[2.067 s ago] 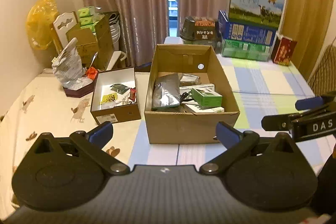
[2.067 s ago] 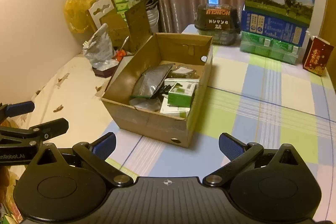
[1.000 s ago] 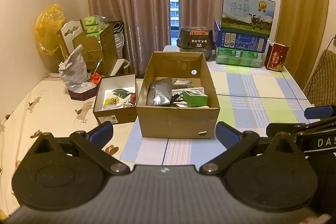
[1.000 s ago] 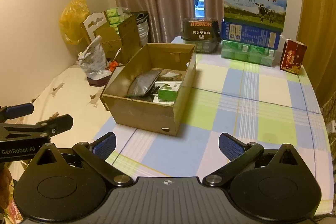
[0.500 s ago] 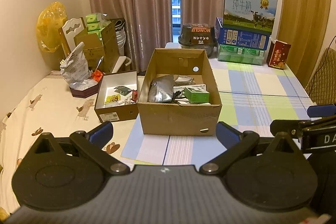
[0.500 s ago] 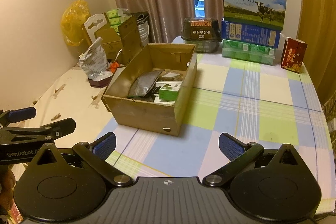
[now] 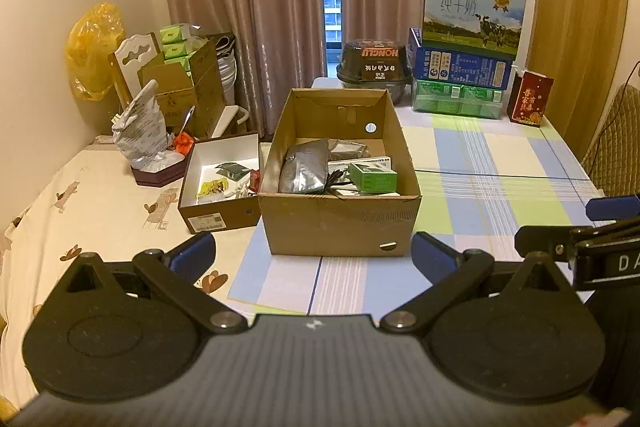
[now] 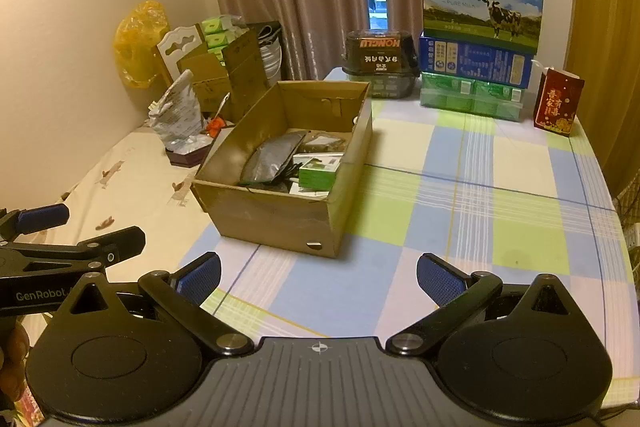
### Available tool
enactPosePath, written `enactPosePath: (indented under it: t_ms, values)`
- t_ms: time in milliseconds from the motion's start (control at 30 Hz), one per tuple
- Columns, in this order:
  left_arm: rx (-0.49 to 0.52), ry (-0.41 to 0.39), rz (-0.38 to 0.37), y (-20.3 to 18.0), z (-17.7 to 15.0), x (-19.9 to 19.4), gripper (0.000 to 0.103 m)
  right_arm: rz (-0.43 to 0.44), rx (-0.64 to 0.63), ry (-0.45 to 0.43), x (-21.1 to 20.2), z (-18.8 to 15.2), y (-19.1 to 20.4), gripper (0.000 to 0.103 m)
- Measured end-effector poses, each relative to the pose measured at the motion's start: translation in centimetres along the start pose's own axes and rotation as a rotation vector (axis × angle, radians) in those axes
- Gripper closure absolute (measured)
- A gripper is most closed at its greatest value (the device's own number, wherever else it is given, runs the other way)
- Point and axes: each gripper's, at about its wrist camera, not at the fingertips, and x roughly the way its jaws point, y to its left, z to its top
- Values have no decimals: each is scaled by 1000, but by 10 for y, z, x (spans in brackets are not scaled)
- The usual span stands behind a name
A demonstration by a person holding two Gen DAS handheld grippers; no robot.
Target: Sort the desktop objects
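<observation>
A brown cardboard box [image 7: 340,227] stands on the table and holds a silver foil pouch [image 7: 302,169], a green carton [image 7: 372,178] and other packets. It also shows in the right wrist view [image 8: 276,217], with the green carton [image 8: 318,174] inside. A smaller white-lined box [image 7: 218,217] with small items sits to its left. My left gripper [image 7: 314,255] is open and empty, held back from the cardboard box. My right gripper [image 8: 318,277] is open and empty, above the checked cloth in front of the box.
Milk cartons [image 7: 466,43], a dark Hongli container [image 7: 374,65] and a red packet [image 7: 530,103] stand at the table's far edge. A crumpled foil bag [image 7: 140,131], more cardboard boxes [image 7: 188,91] and a yellow bag [image 7: 94,49] sit at the left by the wall.
Both grippers pulled back from the cardboard box, then eased slightly closer again. Both stayed open and empty. Nothing on the table moved.
</observation>
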Motion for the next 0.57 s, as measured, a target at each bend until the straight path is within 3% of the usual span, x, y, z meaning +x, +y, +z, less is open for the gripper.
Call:
enactPosePath:
  t_ms: [567]
  values:
    - [-9, -9, 11, 3, -2, 6, 1, -2, 7, 2, 5, -1, -3, 2]
